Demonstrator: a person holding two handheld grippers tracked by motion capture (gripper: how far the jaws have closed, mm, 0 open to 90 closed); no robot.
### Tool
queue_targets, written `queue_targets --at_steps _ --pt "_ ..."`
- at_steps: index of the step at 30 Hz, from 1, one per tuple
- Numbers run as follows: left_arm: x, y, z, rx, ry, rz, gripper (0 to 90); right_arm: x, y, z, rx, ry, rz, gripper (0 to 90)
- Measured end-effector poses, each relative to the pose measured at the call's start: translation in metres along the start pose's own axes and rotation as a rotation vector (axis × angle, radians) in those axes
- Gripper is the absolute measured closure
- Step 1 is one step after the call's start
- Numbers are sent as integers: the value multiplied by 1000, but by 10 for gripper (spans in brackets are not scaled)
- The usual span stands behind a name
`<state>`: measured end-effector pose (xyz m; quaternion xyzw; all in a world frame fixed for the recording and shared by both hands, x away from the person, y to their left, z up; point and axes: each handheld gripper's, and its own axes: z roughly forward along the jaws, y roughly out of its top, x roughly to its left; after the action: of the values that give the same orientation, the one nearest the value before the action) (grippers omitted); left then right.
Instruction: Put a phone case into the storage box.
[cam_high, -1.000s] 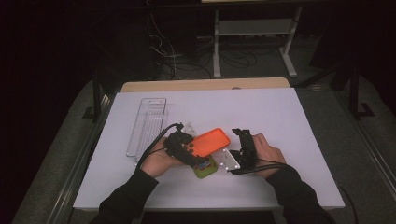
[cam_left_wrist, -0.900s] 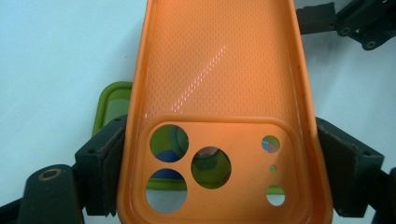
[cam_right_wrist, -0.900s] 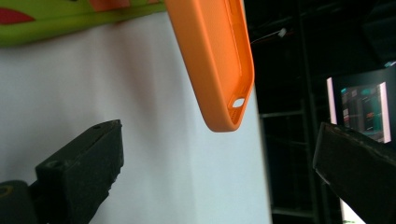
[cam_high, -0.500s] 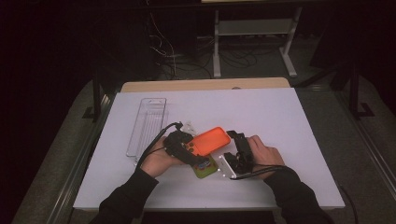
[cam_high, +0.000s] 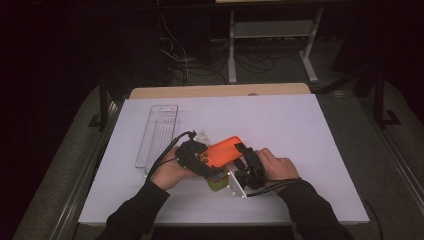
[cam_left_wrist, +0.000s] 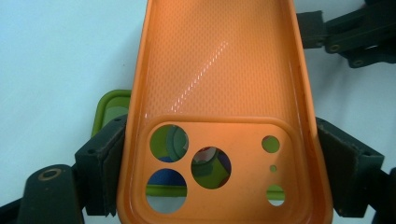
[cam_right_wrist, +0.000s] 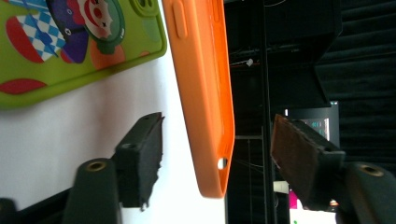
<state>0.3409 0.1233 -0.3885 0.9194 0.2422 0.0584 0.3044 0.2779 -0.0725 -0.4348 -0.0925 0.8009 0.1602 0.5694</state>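
Note:
An orange phone case (cam_left_wrist: 219, 84) is clamped across its camera-cutout end by my left gripper (cam_left_wrist: 224, 163), which is shut on its two long edges. In the high view that gripper (cam_high: 206, 161) holds the orange case (cam_high: 225, 151) tilted above the white table. My right gripper (cam_right_wrist: 219, 154) is open, and its jaws straddle the case's free end (cam_right_wrist: 205, 93) with a gap on each side. It shows in the high view (cam_high: 242, 152) at the case's right end. A green phone case with a cartoon clown (cam_right_wrist: 70, 46) lies flat underneath (cam_high: 218, 183).
A long clear plastic tray (cam_high: 157, 131) lies to the left on the white table sheet (cam_high: 300, 130). A small clear piece (cam_high: 202, 135) rests just beyond the left gripper. Dark floor, cables and a stand's legs lie beyond the far edge.
My right gripper has moved left and slightly toward the person, bringing its open jaws around the orange case's end. The left gripper has kept hold of the case.

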Motion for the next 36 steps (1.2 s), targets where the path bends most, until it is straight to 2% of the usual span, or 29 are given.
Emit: queue_targets --at_steps 1,2,5,8,9,10,11,12,20,21,24,32,34,36 --pt "0 0 0 -1 0 4 160 2 2 1 3 -18 14 377" --pt "0 0 0 -1 -3 5 160 2 3 2 5 -2 5 401" --pt "0 0 0 -4 -1 5 160 6 4 4 11 7 -6 472" --pt "0 0 0 -3 -2 8 160 7 5 4 10 6 -15 520" --pt "0 0 0 -4 -2 8 160 9 6 4 2 -10 -32 555" --pt "0 0 0 -4 -3 6 160 9 6 4 2 -10 -32 555" --pt "-1 0 0 -3 -3 9 160 11 7 4 -5 -29 -44 581" --pt "-1 0 0 -3 -6 7 160 11 7 4 -4 -16 -45 591" --pt "-2 0 0 -1 -8 7 160 15 8 3 -10 -48 -73 689" --pt "-1 0 0 0 -6 7 160 15 8 3 -8 -47 -74 727" --pt "-1 0 1 2 -7 10 160 14 8 4 -4 -24 -72 767" --pt "-1 0 1 -2 -11 12 155 14 9 3 1 -29 -84 780" --pt "-2 -1 0 -19 0 24 148 14 9 3 0 -26 -84 781" --pt "-1 -1 0 -20 -16 14 130 15 9 3 2 -28 -81 782"
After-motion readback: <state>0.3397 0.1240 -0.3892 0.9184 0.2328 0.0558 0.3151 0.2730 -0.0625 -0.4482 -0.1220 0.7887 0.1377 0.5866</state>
